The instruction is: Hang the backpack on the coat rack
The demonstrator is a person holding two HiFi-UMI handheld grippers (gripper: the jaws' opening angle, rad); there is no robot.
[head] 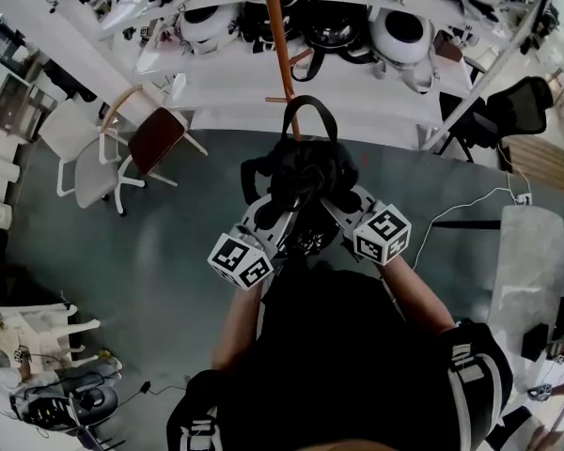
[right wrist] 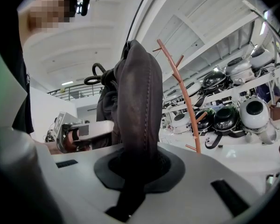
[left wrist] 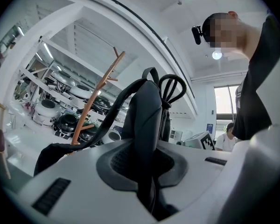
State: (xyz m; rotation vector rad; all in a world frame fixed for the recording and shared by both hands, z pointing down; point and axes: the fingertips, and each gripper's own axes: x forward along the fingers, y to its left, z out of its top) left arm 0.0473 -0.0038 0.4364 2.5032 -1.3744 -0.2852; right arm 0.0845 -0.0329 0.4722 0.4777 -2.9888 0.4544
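A black backpack (head: 305, 181) hangs in the air between my two grippers, its top handle loop (head: 309, 111) standing up just in front of the orange coat rack pole (head: 278, 36). My left gripper (head: 284, 222) is shut on a black shoulder strap (left wrist: 147, 120), which runs up between its jaws. My right gripper (head: 331, 212) is shut on the other padded strap (right wrist: 137, 106). The coat rack (left wrist: 95, 99) with its short pegs shows ahead in the left gripper view, and the same rack (right wrist: 179, 90) stands right of the strap in the right gripper view.
Behind the rack runs a white shelving unit (head: 357, 83) loaded with helmets and headsets. A chair with a brown seat (head: 150, 139) and a white chair (head: 85, 158) stand at the left. A black office chair (head: 512, 106) and a grey bench (head: 526, 261) are at the right.
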